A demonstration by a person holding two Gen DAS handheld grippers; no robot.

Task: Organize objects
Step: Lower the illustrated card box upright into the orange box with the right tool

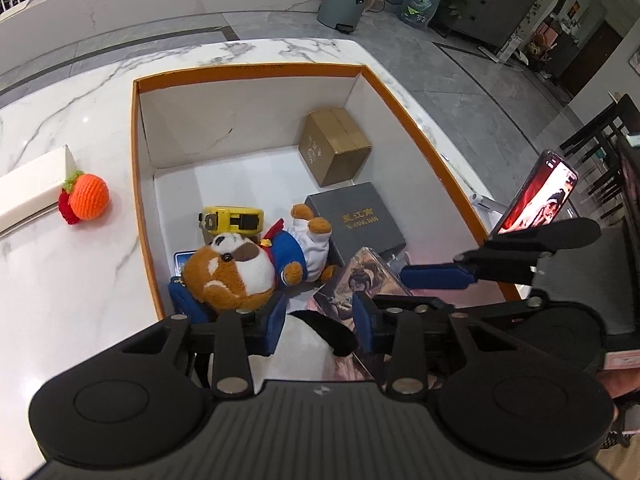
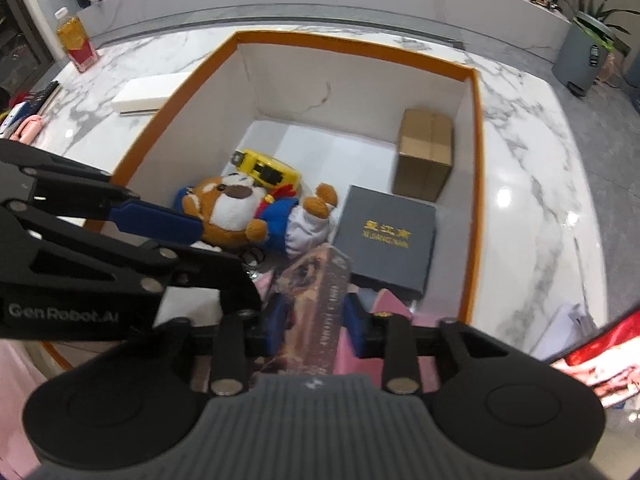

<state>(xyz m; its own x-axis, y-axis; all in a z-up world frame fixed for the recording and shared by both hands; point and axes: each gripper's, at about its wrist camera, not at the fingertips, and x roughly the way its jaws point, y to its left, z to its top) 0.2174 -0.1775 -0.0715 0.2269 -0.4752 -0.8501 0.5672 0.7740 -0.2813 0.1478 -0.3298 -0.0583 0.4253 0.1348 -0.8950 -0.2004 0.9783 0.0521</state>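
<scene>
Lying tilted in the near end of the orange-rimmed box (image 1: 248,72), a book with a painted cover (image 2: 316,280) sits between the blue fingers of the right gripper (image 2: 318,316). The jaws stand a little apart on either side of the book and do not visibly press it. Its far end lies at the edge of a grey gift box with gold lettering (image 1: 356,220).

In the left wrist view, the left gripper (image 1: 320,316) is clamped on a white soft toy with a black patch (image 1: 308,340) at the box's 6 o'clock edge. A brown plush bear in a blue outfit (image 1: 236,268) lies at 10 o'clock from that toy. A yellow tape measure (image 1: 232,218) lies just beyond the bear. A small cardboard carton (image 1: 334,144) stands at 1 o'clock, in the far right corner.

Outside the box at 9 o'clock, a knitted orange (image 1: 88,196) rests on the marble table (image 1: 80,280) against a white block (image 1: 32,192). A lit phone (image 1: 540,200) is propped at 3 o'clock.
</scene>
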